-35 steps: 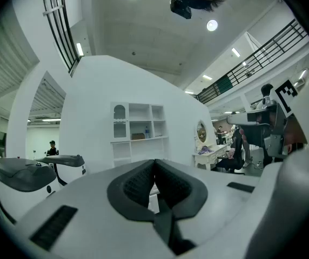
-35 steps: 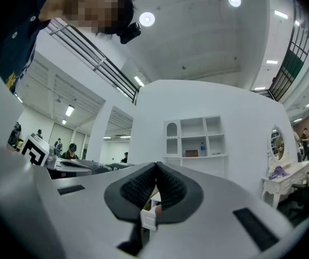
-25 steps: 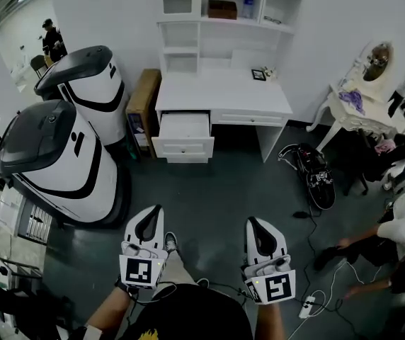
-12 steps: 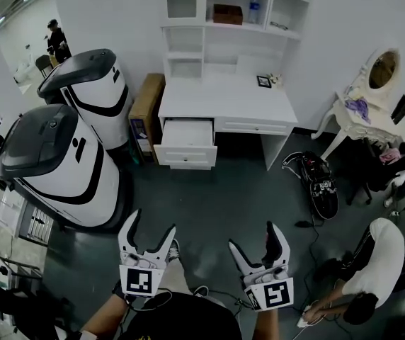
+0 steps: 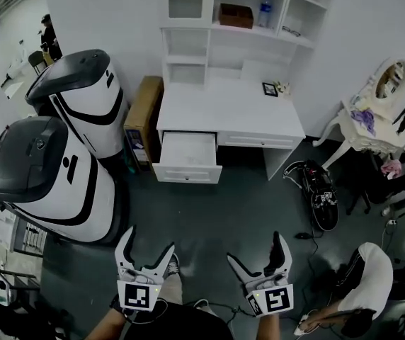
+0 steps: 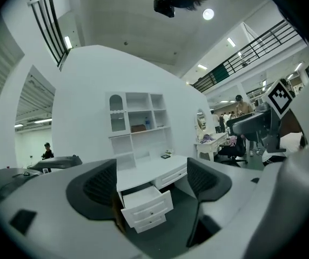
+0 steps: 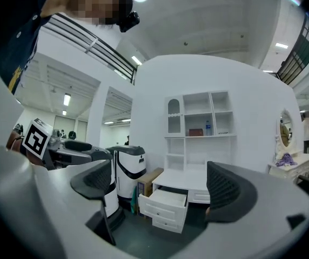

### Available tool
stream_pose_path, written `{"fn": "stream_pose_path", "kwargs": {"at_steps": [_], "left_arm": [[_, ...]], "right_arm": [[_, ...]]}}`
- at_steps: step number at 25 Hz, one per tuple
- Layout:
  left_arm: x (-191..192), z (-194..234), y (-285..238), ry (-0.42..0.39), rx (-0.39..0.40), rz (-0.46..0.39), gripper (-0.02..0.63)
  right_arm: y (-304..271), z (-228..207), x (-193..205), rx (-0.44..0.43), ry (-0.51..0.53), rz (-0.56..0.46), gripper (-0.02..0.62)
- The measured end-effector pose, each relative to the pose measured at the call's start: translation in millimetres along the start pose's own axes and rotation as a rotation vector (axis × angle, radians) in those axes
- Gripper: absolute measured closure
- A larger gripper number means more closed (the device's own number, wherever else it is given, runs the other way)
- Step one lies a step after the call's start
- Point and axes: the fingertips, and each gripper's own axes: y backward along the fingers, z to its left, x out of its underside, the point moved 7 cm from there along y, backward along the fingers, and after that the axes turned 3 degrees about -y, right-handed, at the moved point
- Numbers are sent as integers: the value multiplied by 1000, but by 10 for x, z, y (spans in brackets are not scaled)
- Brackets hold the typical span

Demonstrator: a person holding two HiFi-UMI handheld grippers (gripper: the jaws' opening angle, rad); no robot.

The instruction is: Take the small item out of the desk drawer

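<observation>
a lab-like hall: two big white machines (image 5: 54, 176) stand beside a lone white desk (image 5: 224, 108).

Free floor (image 5: 220, 207) before drawer (image 5: 187, 153), machines (image 5: 50, 172) left

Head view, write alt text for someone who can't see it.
A white desk with one drawer pulled open stands across the dark floor. Nearer, the left gripper and right gripper have just opened their jaws, both empty.

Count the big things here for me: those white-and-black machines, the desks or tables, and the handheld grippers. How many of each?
White-and-black machines: 2
White desk with shelves: 1
Dressing table with mirror: 1
Handheld grippers, the left gripper and the right gripper: 2
Total: 6
</observation>
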Motion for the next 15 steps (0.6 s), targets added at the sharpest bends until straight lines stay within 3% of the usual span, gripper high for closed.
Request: {"fn": "stream_pose_path", "kwargs": {"at_steps": [2, 5, 10, 13, 15], "left_arm": [[70, 341, -278, -64, 14, -6, 212], [178, 927, -608, -76, 16, -3, 212], [379, 1796, -983, -43, -29, -49, 213], [545, 2091, -1213, 50, -59, -57, 213], [629, 2203, -1384, 19, -48, -48, 213]], "right_arm": [[-441, -3, -45, 11, 1, 6, 43], [-1100, 109, -172, 11, 15, 24, 46], [-1939, 295, -371, 16, 58, 35, 55], [-2363, 310, -371, 5, 72, 67, 57], [-2627, 241, -325, 0, 75, 97, 64]]}}
